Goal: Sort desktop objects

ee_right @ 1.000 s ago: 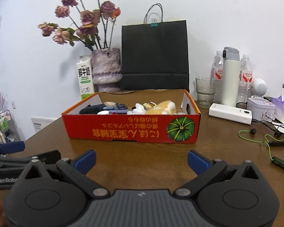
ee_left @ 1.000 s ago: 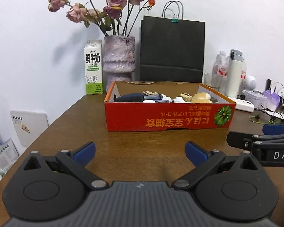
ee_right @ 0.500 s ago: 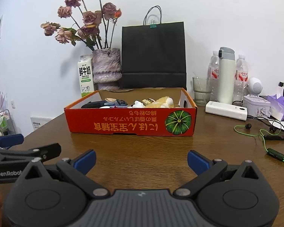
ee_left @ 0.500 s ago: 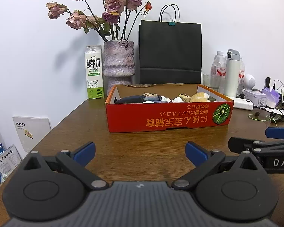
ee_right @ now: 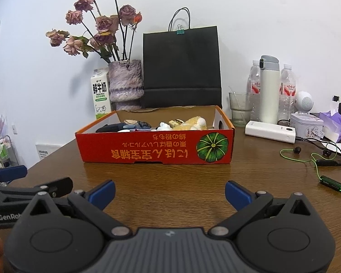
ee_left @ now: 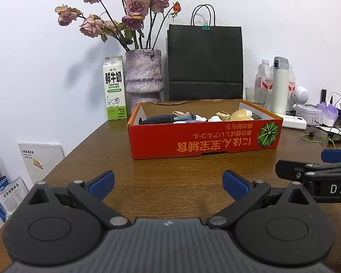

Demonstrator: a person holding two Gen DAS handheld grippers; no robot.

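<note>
A red cardboard box (ee_left: pixel 202 141) with a green pumpkin print stands on the brown wooden table (ee_left: pixel 170 170), ahead of both grippers; it shows in the right wrist view too (ee_right: pixel 154 150). Inside lie several small items: a dark object (ee_left: pixel 158 119), white pieces and a yellow plush toy (ee_left: pixel 239 115). My left gripper (ee_left: pixel 168 183) is open and empty, low over the table in front of the box. My right gripper (ee_right: pixel 170 192) is open and empty, beside the left one. Each gripper shows at the edge of the other's view.
Behind the box stand a milk carton (ee_left: pixel 114 91), a vase of dried roses (ee_left: pixel 144 77) and a black paper bag (ee_left: pixel 204 61). At the right are bottles, a white flask (ee_right: pixel 269 88), a glass (ee_right: pixel 238 108), a power bank (ee_right: pixel 270 132), a tin, tissues and cables (ee_right: pixel 316 163).
Both grippers have drawn back and lowered a little, so the box looks slightly farther and its contents are less visible. Both jaws stay open and empty.
</note>
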